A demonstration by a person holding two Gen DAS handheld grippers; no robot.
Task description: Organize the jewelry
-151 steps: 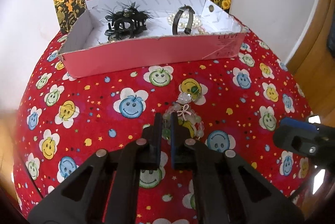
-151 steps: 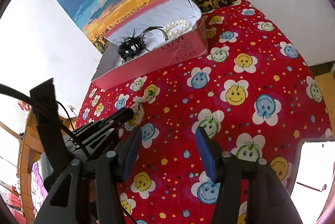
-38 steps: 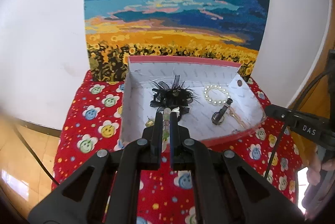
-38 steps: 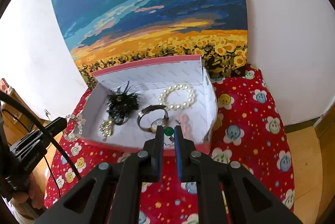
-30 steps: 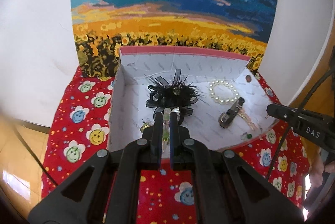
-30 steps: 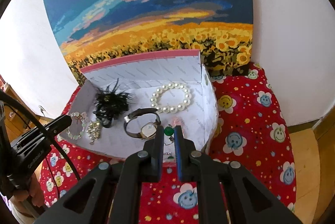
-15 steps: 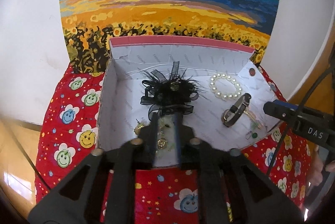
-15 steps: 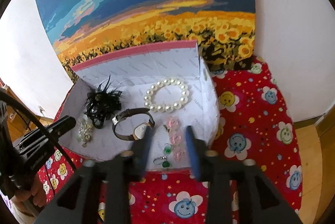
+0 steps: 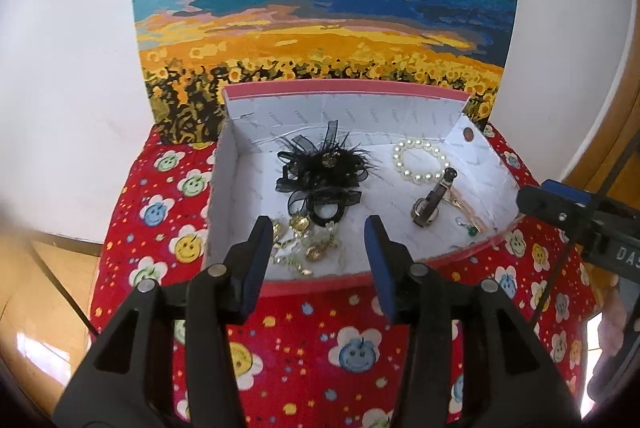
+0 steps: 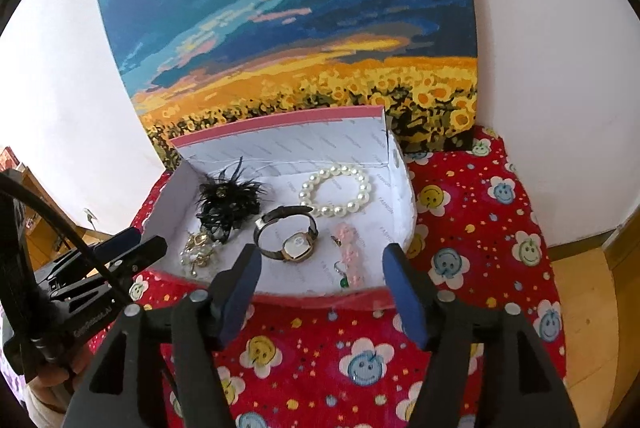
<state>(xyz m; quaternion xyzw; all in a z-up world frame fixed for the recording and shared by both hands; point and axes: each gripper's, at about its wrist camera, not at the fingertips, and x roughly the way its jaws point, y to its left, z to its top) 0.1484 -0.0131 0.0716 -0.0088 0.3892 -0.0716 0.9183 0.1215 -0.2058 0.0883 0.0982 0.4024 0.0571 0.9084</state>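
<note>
While both jaws are opening with nothing between them, the left hand-held gripper point(image 9: 318, 234) and right hand-held gripper point(image 10: 322, 266) hover at the pink box's point(image 10: 280, 298) near rim. Inside: one pearl bracelet point(image 10: 335, 191), one watch point(image 10: 287, 234), one black feather clip point(image 9: 324, 163), one gold bead bracelet point(image 9: 306, 242), with bare floor between them.

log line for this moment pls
left tongs: opening, empty | right tongs: opening, empty | beaded bracelet, green earring: in pink box

Red smiley-flower tablecloth point(image 9: 328, 332) covers the table; pink box point(image 9: 320, 286) rests on it.
</note>
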